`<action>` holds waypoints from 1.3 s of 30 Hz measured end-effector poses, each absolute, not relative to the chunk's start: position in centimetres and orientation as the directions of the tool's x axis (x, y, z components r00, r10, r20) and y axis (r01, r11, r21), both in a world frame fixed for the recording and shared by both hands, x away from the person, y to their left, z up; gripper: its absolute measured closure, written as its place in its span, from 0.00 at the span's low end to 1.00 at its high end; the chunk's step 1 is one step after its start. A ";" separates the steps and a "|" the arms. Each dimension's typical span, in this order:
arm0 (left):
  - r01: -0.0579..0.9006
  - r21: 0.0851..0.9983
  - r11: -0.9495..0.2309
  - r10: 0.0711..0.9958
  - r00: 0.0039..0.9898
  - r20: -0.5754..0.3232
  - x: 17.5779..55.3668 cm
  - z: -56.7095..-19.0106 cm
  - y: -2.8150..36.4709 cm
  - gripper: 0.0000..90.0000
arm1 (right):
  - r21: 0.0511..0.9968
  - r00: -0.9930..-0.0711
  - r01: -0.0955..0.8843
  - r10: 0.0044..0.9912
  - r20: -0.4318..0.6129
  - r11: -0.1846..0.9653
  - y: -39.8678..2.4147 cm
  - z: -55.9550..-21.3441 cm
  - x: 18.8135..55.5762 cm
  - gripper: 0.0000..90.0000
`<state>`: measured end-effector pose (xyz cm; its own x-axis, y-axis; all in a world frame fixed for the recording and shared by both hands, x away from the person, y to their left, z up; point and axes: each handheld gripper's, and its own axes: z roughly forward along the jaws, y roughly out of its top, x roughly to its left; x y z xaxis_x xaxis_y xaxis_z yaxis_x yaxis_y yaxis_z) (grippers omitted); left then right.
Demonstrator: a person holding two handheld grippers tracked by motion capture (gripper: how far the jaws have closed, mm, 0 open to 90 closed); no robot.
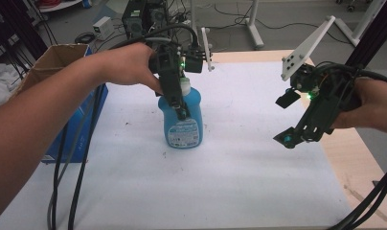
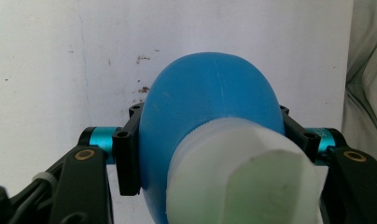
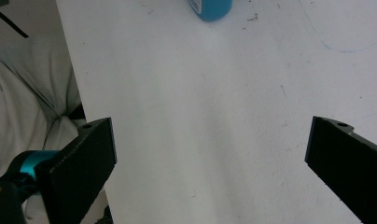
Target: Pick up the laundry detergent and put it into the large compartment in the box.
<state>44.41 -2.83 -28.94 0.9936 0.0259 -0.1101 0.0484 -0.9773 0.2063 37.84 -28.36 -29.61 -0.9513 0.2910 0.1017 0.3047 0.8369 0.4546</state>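
Note:
A blue bottle (image 1: 184, 122) with a white cap (image 1: 184, 84) and a printed label stands upright on the white table cover (image 1: 206, 182), a little left of centre. My left gripper (image 1: 179, 103) comes down from above and is shut on the bottle's shoulders just below the cap. In the left gripper view the black pads (image 2: 128, 158) press both sides of the blue bottle (image 2: 210, 93), with the cap (image 2: 242, 182) close to the lens. My right gripper (image 1: 287, 119) hangs open above the table's right side, apart from the bottle. In the right gripper view the right gripper (image 3: 210, 158) holds nothing, and the bottle's base (image 3: 210, 8) shows far off.
An open cardboard box (image 1: 57, 55) stands at the table's left edge over a blue carton (image 1: 88, 120). Thick black cables (image 1: 67, 182) trail across the front left. Bare wooden tabletop (image 1: 354, 158) shows along the right. Crumpled white cloth (image 3: 28, 93) lies beyond the table edge.

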 end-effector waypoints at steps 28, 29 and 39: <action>0.192 0.188 -0.963 0.182 0.981 -0.073 42.1 -21.3 0.5 0.42 | 0.458 -0.950 0.307 0.296 0.098 0.835 -28.2 -29.3 37.5 0.01; 0.196 0.185 -0.963 0.185 0.980 -0.077 42.0 -21.0 0.7 0.42 | 0.459 -0.951 0.306 0.295 0.096 0.834 -28.2 -29.3 37.5 0.01; 0.255 0.196 -0.947 0.247 0.967 -0.066 41.1 -18.5 2.7 0.42 | 0.463 -0.956 0.287 0.278 0.089 0.838 -27.7 -29.0 37.3 0.01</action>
